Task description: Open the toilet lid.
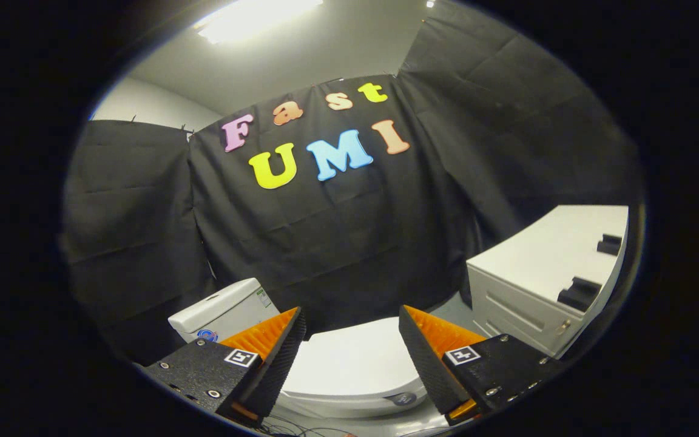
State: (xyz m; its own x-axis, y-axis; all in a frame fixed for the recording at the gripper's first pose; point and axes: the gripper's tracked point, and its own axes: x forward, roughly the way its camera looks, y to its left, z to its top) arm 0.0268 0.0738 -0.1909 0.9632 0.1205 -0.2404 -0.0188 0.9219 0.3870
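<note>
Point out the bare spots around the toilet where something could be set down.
Open gripper above the closed toilet lid, touching nothing. Lid bare. Tank top bare, against the cloth. White cabinet top mostly free; two black items crowd its far edge.

Gripper (352, 325) fingers spread wide apart, nothing btwn them touching; they hang above the toilet. Toilet lid (352, 364) lies flat & closed, seen in the gap btwn the fingers and below them. Tank (222, 312) sits behind the lid, to the left, partly behind the left finger (276, 358), backed against the cloth wall (337, 243). Cabinet (543, 273) stands right of the toilet, beyond the right finger (428, 364), w/ drawer fronts facing the toilet. Ceiling light (252, 15) overhead, above the wall.
</note>
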